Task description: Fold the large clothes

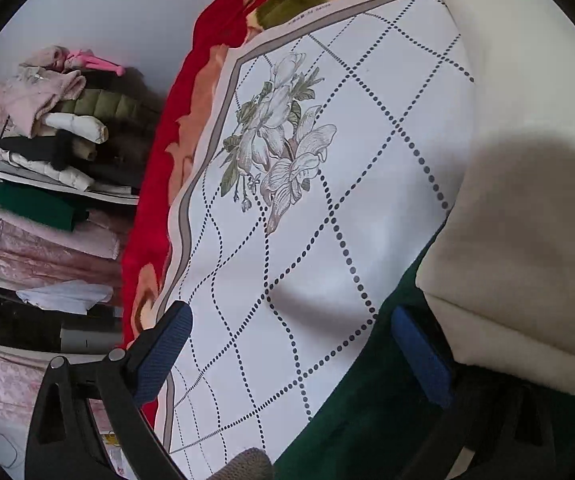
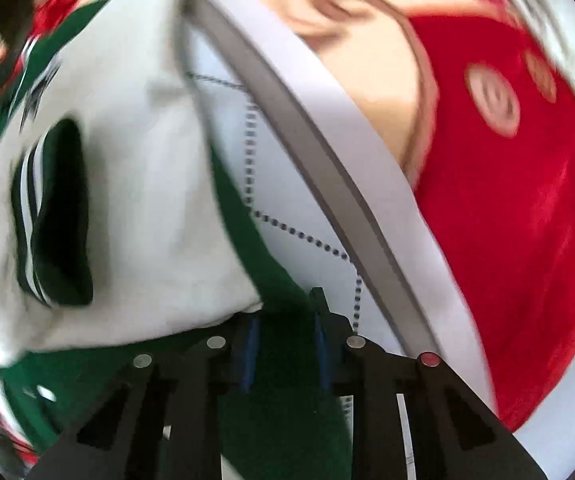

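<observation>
Work surface: a white sheet [image 1: 327, 200] with dotted diamond lines and a flower print lies over a red floral blanket [image 1: 191, 92]; in the left wrist view the sheet fills the middle, the blanket runs along its edge from 12 to 8 o'clock.

Garment: a large green-and-cream jacket [image 1: 527, 200] lies on the sheet. In the left wrist view its cream panel takes the 2 to 4 o'clock side and its green cloth the 5 o'clock corner.

Long axis: judged from the right wrist view, the jacket [image 2: 135, 200] stretches from the fingers at 6 o'clock up toward 10 o'clock.

Right gripper [image 2: 285, 356]: fingers drawn close on a fold of green cloth that passes between them; it has the jacket in hand. The view is motion-blurred.

Left gripper [image 1: 303, 356]: fingers spread wide, nothing between them but bare sheet; the jacket edge is just beside its right finger, at 4 o'clock.

Nearer hand: the right, already gripping; the left likely needs to shift toward 4 o'clock.

Clothes pile [image 1: 63, 128]: stacked at 9 o'clock, well apart.
</observation>
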Demonstrator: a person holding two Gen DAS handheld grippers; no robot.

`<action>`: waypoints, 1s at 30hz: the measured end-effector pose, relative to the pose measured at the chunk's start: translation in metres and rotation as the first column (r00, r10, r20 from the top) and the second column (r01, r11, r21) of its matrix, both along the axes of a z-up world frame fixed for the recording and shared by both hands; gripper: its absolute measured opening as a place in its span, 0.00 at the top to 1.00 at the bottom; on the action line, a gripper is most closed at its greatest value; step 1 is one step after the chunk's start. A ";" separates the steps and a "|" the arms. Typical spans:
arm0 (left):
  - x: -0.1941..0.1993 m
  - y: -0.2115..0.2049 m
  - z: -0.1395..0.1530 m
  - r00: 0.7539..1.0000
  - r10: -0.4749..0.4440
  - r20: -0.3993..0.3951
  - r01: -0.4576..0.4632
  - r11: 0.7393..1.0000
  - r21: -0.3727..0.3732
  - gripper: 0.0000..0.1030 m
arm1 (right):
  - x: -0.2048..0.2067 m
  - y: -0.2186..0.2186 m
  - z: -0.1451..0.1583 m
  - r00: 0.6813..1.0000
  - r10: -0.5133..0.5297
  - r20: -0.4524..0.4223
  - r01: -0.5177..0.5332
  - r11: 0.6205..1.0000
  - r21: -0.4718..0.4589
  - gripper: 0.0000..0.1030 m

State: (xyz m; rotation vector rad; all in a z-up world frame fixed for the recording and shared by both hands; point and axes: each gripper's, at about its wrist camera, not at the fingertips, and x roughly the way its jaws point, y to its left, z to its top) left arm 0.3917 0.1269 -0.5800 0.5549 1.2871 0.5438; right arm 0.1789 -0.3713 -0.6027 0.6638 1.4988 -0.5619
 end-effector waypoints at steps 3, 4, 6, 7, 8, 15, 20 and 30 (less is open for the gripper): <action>-0.009 -0.006 0.015 1.000 -0.015 0.027 0.015 1.000 -0.002 0.00 | 0.002 -0.005 0.001 1.000 -0.015 -0.024 0.017 0.998 0.064 0.75; -0.016 -0.009 0.024 0.999 -0.016 0.048 0.016 1.000 -0.008 0.00 | 0.002 -0.005 0.007 0.999 -0.009 -0.038 0.012 0.996 0.086 0.75; -0.028 -0.011 0.044 0.995 -0.014 0.094 0.020 0.998 -0.063 0.00 | 0.000 0.000 0.025 0.999 0.002 -0.034 0.001 0.996 0.086 0.68; -0.035 -0.014 0.053 0.994 -0.013 0.111 0.022 0.997 -0.078 0.00 | -0.007 0.006 0.039 1.000 -0.004 -0.001 0.004 0.997 0.083 0.58; -0.042 -0.018 0.061 0.992 -0.013 0.123 0.026 0.995 -0.101 0.00 | -0.010 0.009 0.052 0.999 -0.015 0.049 0.010 0.996 0.090 0.54; -0.069 -0.060 0.073 0.993 -0.003 0.116 0.032 0.969 -0.246 0.00 | 0.041 0.000 0.070 0.942 -0.038 0.333 -0.015 0.987 0.157 0.24; -0.077 -0.073 0.063 0.996 0.000 0.088 0.022 0.968 -0.251 0.00 | 0.107 -0.003 -0.004 0.972 0.024 0.234 -0.071 0.978 0.196 0.86; -0.113 -0.065 0.073 0.999 -0.029 0.046 0.041 0.956 -0.291 0.00 | 0.089 -0.007 0.039 0.973 0.057 0.223 -0.087 0.988 0.126 0.62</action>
